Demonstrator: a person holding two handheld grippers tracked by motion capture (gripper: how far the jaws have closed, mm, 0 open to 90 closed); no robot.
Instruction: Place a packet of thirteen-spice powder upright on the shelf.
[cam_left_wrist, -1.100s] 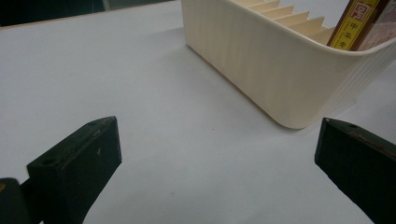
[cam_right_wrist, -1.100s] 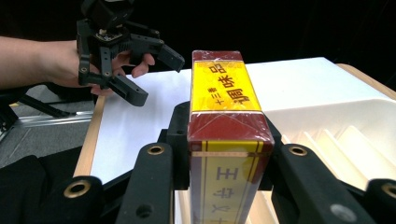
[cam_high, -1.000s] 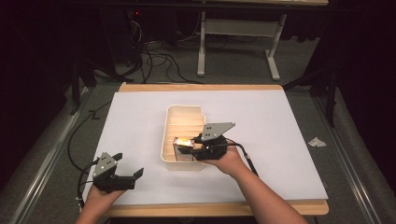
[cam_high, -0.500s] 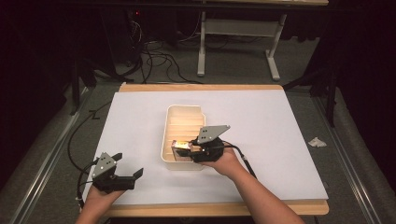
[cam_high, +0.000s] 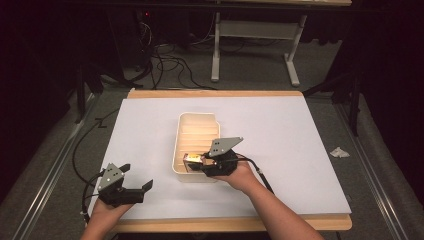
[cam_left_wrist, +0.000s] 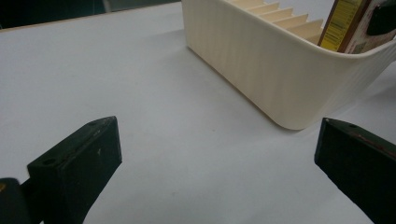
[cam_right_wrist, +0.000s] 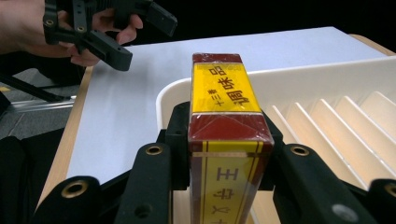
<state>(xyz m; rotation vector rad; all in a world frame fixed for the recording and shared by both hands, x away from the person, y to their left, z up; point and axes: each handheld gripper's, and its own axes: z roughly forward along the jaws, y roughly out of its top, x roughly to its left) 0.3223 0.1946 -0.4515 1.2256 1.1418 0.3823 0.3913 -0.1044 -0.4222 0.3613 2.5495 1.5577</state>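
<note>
High view first: we see the table (cam_high: 300, 135) under its white sheet, wooden edge showing at the far and near sides; near its middle sits a cream bin (cam_high: 196, 127) with slanted dividers along its floor; our right gripper (cam_high: 204, 161) reaches over the bin's near end, its jaws clamped on a small red-and-yellow box (cam_high: 191, 158) held just above or inside the near compartment, though we cannot tell whether it touches the bottom; our left gripper (cam_high: 142, 189) rests at the table's near left corner, well apart from the bin, jaws spread wide with nothing between them. Right gripper view shows the box (cam_right_wrist: 226, 121) gripped on both sides, yellow panel with red characters facing up, the bin's rim (cam_right_wrist: 327, 74) just beyond it; the left gripper (cam_right_wrist: 135, 32) appears farther off. Left gripper view shows the bin's ribbed outer wall (cam_left_wrist: 261, 70) ahead, the box's edge (cam_left_wrist: 343, 25) rising above its rim.
</note>
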